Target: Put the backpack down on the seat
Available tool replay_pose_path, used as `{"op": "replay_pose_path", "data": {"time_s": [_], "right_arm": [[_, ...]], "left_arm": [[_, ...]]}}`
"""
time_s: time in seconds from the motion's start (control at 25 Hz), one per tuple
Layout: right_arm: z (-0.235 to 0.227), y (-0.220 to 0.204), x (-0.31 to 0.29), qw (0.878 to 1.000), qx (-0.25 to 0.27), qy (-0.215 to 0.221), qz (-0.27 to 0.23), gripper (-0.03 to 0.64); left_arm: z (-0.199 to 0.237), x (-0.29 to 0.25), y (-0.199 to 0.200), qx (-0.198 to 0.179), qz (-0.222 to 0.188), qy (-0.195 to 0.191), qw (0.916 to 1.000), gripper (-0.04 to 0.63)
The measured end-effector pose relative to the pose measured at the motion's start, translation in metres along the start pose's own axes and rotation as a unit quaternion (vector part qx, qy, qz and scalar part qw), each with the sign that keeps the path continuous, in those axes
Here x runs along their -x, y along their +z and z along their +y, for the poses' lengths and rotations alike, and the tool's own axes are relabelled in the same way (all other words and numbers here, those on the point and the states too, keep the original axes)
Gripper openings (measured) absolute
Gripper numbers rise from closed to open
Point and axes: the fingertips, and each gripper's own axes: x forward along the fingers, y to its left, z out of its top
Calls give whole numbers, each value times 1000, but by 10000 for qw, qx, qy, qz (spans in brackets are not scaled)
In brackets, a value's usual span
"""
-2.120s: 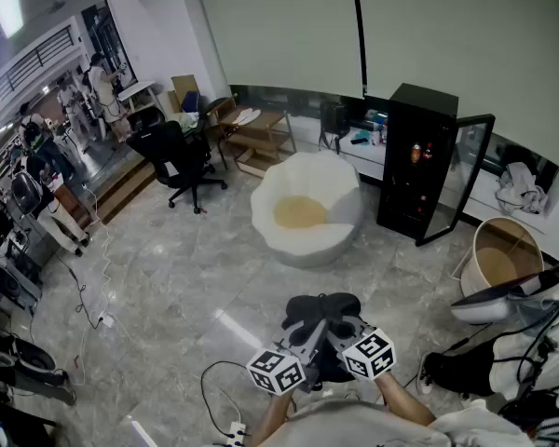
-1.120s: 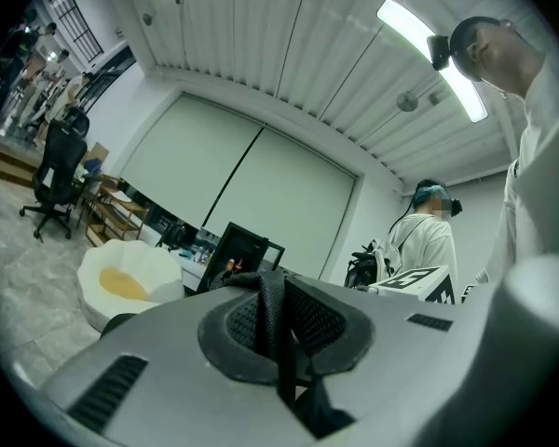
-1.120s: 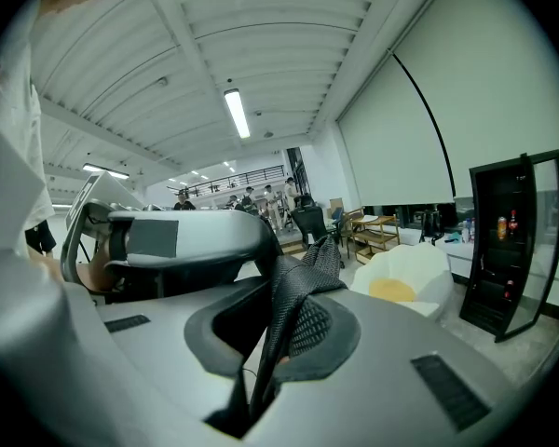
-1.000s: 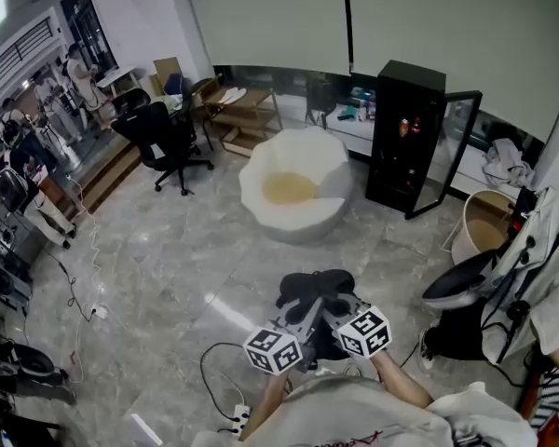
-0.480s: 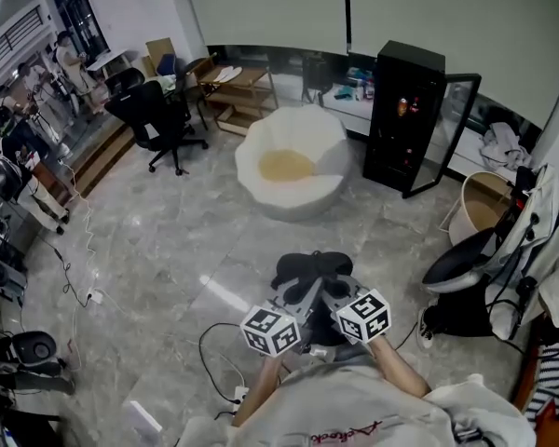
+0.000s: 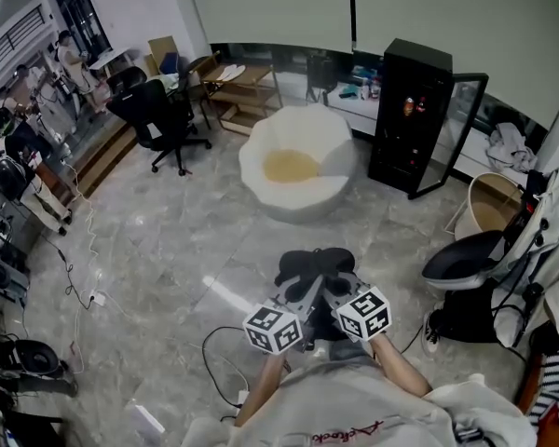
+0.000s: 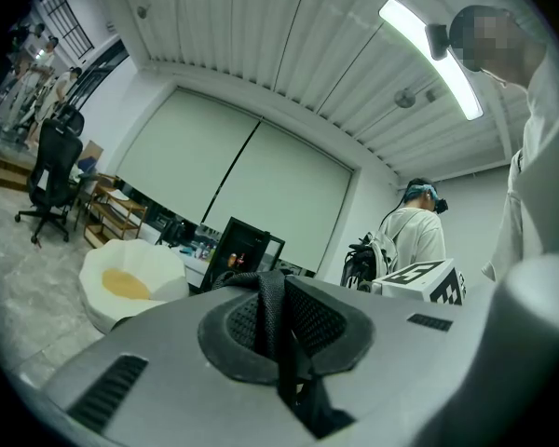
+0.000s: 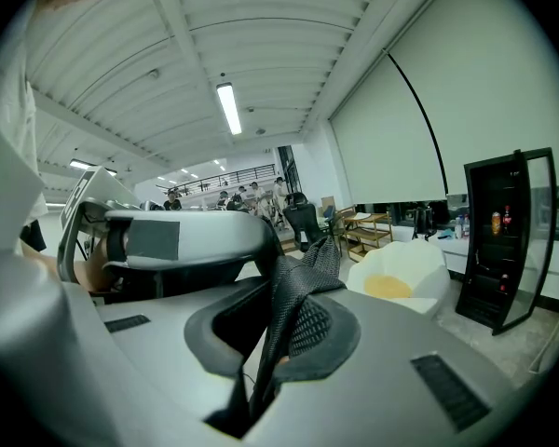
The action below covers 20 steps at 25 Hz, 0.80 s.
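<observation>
Black backpack (image 6: 314, 268): hanging short of the white seat (image 6: 332, 147). Left gripper (image 6: 301, 310) is pinching its webbing strap (image 7: 278, 322) and right gripper (image 6: 334, 301) its mesh strap (image 8: 295, 317), apparently carrying it seatward, off the floor (image 6: 168, 240).

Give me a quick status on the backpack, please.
Left gripper and right gripper shut on the backpack, one strap each. Load carried, not yet on the white seat. Floor ahead looks clear.

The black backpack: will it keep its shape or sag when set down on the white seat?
Likely floppy: the backpack hangs slumped from the left gripper and right gripper. Its webbing strap bends limply between the jaws, so it would probably sag on the seat. Rolling seems unlikely.
</observation>
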Motion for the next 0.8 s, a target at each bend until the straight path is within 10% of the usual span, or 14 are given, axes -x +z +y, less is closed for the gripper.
{"op": "replay_pose_path", "data": {"time_s": [0.8], "right_arm": [[-95, 15, -85, 9994, -202, 140, 225, 43]], "left_arm": [[96, -83, 22, 244, 154, 171, 9994, 44]]}}
